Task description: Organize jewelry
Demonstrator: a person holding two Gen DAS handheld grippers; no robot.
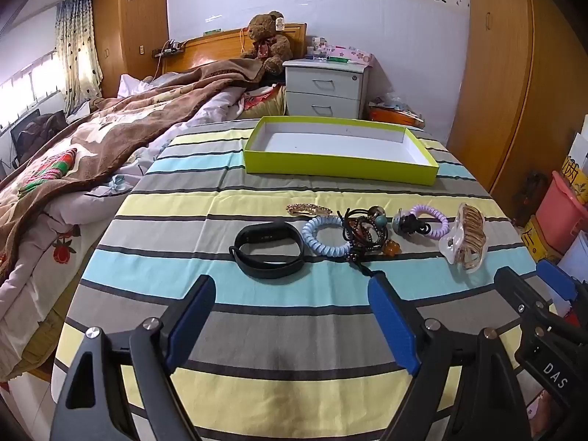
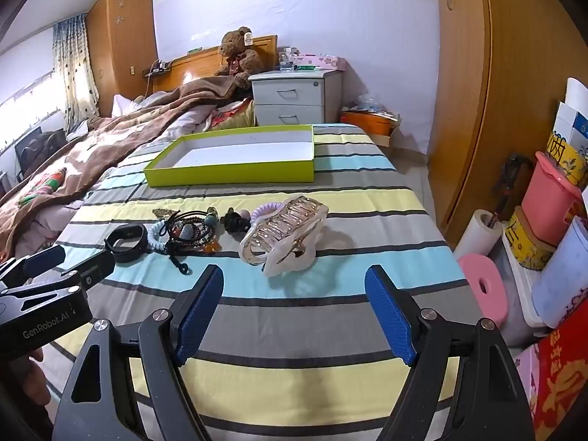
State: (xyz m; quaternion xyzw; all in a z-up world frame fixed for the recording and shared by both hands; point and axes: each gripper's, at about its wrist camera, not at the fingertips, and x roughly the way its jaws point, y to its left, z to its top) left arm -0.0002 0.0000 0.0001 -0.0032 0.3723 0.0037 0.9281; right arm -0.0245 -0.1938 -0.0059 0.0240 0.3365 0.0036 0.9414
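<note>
No piece was yet lifted; both the left gripper [image 1: 292,294] and right gripper [image 2: 294,283] were held wide open and empty, so the hair claw [image 2: 283,233] was judged next for the box [image 2: 235,176]

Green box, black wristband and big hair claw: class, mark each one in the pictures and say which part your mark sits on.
green box [image 1: 341,169], left wrist view, on its near outer wall.
black wristband [image 1: 270,270], left wrist view, on the near strap.
hair claw [image 2: 283,222], right wrist view, on its ribbed top.
</note>
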